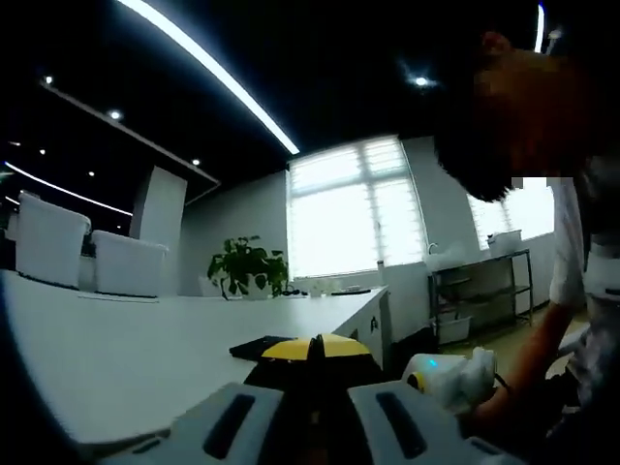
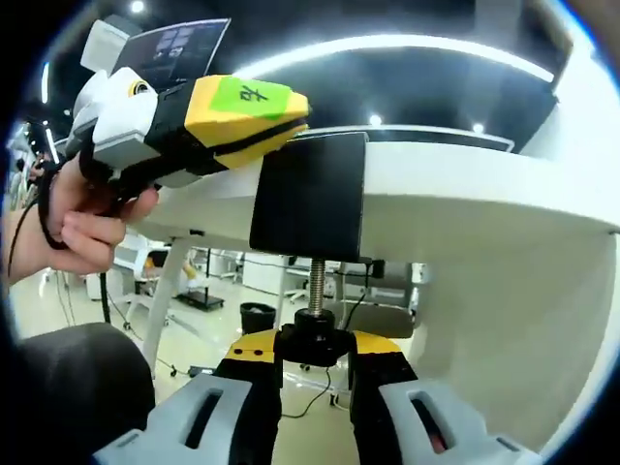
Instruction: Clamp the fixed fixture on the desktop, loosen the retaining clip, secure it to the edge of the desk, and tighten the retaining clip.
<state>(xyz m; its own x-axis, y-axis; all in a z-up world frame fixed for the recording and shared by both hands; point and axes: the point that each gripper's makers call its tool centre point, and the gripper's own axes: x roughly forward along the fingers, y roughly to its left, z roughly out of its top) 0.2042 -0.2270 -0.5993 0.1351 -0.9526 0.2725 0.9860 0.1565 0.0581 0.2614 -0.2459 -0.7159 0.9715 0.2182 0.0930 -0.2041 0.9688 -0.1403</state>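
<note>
1. Because the fixture [image 2: 308,199] has to bite the desk edge [image 2: 455,189], I have it hung there: its black plate lies against the edge face, and the threaded screw [image 2: 315,281] drops below the tabletop, out toward the near side of the desk.
2. My right gripper [image 2: 315,387] comes up from beneath, its jaws drawn in around the black knob [image 2: 313,341] at the screw's foot. I judge that grip is for turning the screw tight.
3. My left gripper [image 2: 208,121] reaches in from the left along the desktop, yellow tips meeting the plate's upper left corner, probably to steady it while the screw is worked.
4. In the left gripper view, those jaws look nearly closed on a dark, flat part [image 1: 260,346] lying on the white desktop [image 1: 116,349]; I cannot tell how firmly.
5. A hand [image 2: 82,218] wraps the left gripper's handle, wrist low, the tool roughly level with the tabletop.
</note>
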